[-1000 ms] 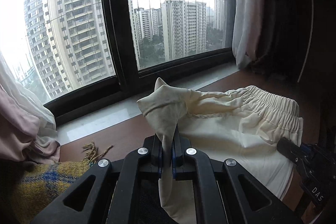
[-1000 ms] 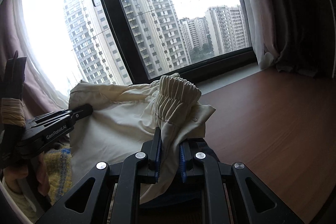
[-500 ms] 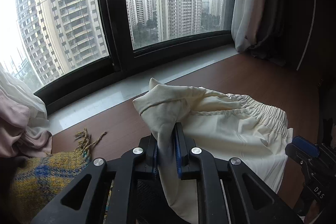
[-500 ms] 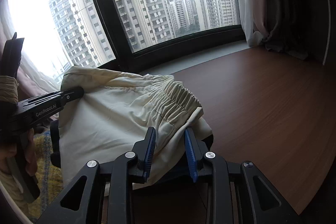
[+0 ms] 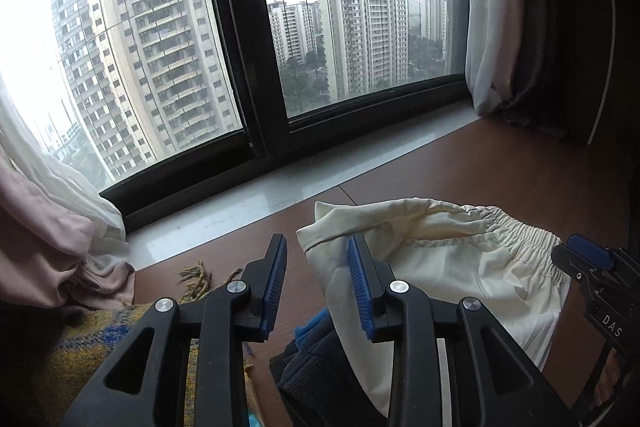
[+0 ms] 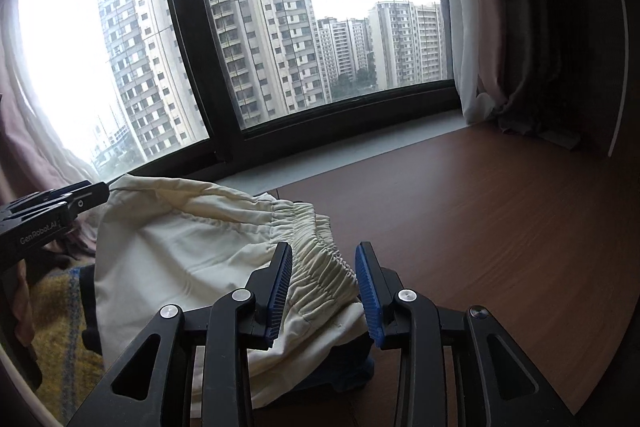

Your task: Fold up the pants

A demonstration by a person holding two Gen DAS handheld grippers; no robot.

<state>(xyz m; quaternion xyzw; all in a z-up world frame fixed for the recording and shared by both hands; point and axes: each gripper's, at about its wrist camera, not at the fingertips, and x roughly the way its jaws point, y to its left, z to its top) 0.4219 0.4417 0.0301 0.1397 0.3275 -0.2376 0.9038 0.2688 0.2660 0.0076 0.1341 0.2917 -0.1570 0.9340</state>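
The cream pants (image 6: 180, 259) lie folded on the wooden table (image 6: 500, 227) by the window, resting partly on a dark garment (image 5: 320, 367) and beside a yellow plaid blanket (image 5: 80, 347). The left gripper (image 5: 318, 291) has just been opening: its fingers stand apart, the right pad against the pants' corner, gripping nothing. The right gripper (image 6: 322, 293) has also just been opening, its fingers spread either side of the elastic waistband (image 6: 320, 263) without pressing it.
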